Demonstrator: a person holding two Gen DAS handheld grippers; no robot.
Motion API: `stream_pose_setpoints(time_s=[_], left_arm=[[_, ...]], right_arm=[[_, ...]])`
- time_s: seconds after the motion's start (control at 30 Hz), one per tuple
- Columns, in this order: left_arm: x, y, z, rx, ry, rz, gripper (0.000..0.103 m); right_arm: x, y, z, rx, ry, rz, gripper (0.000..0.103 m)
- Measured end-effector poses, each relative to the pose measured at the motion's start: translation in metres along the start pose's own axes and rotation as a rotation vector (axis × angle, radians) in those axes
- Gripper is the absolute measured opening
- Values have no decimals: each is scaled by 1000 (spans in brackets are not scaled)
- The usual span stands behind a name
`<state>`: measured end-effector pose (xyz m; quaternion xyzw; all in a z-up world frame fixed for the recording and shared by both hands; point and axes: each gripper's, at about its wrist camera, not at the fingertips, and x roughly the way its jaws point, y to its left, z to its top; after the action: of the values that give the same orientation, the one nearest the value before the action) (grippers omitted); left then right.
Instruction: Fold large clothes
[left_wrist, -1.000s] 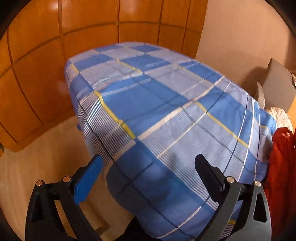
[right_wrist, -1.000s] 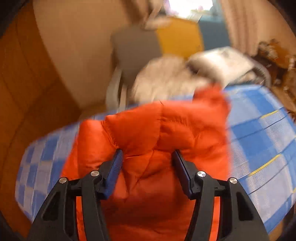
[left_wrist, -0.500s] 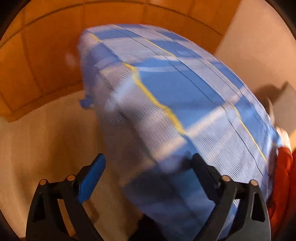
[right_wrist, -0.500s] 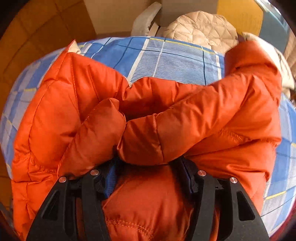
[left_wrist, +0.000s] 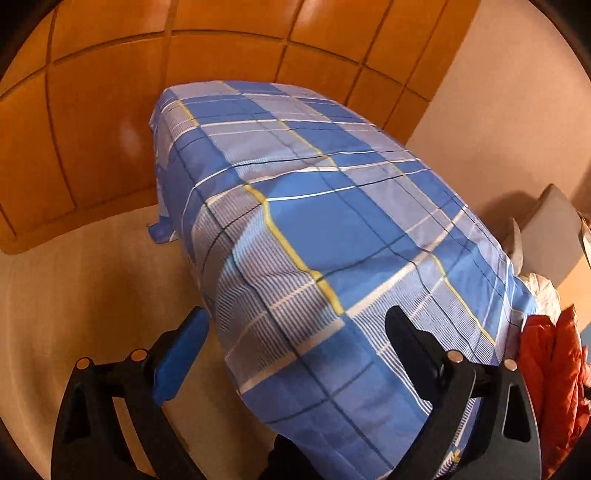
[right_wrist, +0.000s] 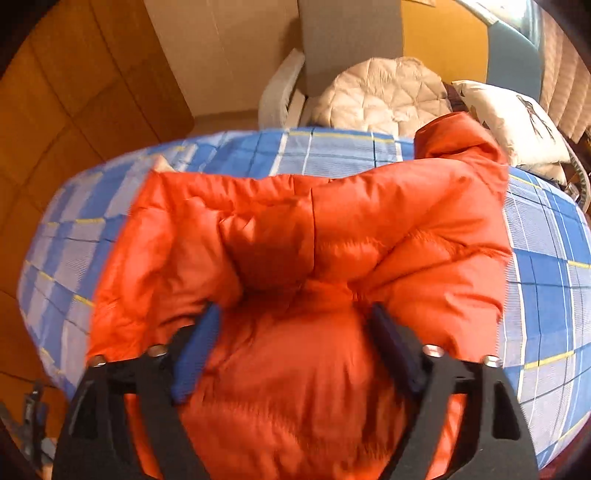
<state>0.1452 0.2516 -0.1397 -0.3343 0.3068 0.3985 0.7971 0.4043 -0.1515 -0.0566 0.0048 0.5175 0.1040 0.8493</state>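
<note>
An orange puffy down jacket lies bunched on a bed covered by a blue plaid sheet. My right gripper is over the jacket's near part, its jaws apart with a thick bunch of orange fabric between them; the frames do not show whether they press on it. My left gripper is open and empty above the bed's near corner. In the left wrist view the sheet fills the middle and an edge of the jacket shows at the far right.
A beige quilted garment and a white pillow lie at the bed's far side, by a grey box. Orange wooden wardrobe panels stand behind the bed. Light wood floor lies left of it.
The right gripper has swung over the jacket; the fold heaped at its jaws half a second ago has spread flatter. The left gripper's view swung and settled back over the bed corner.
</note>
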Motion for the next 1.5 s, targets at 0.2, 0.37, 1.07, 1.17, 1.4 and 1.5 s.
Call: stream_pose_setpoints(time_s=[0.2,0.37,1.07,1.17,1.4,1.5], left_arm=[[-5,-17,-9,53,9,-46,97],[-12,-41,-18,144,-1,-93,97],[-75,-128,-42,450,-58,-374,101],[-97,-148,-55,535,-82,-426,101],[-133,-178,-85,654,-73,-510,101],[-142,-181,-95,671,-67,-523,101]], right_arm=[[-32,-3,-12,-4,-49,40,93],[8,10,-13,-63,69,-7,100],[-84,-2,-89,29,-170,-73,100],[-102,-5,-112,51,-226,-155,100],[-136,-10,-166,151,-322,-270,100],[-148,-5,-182,170,-364,-303,100]])
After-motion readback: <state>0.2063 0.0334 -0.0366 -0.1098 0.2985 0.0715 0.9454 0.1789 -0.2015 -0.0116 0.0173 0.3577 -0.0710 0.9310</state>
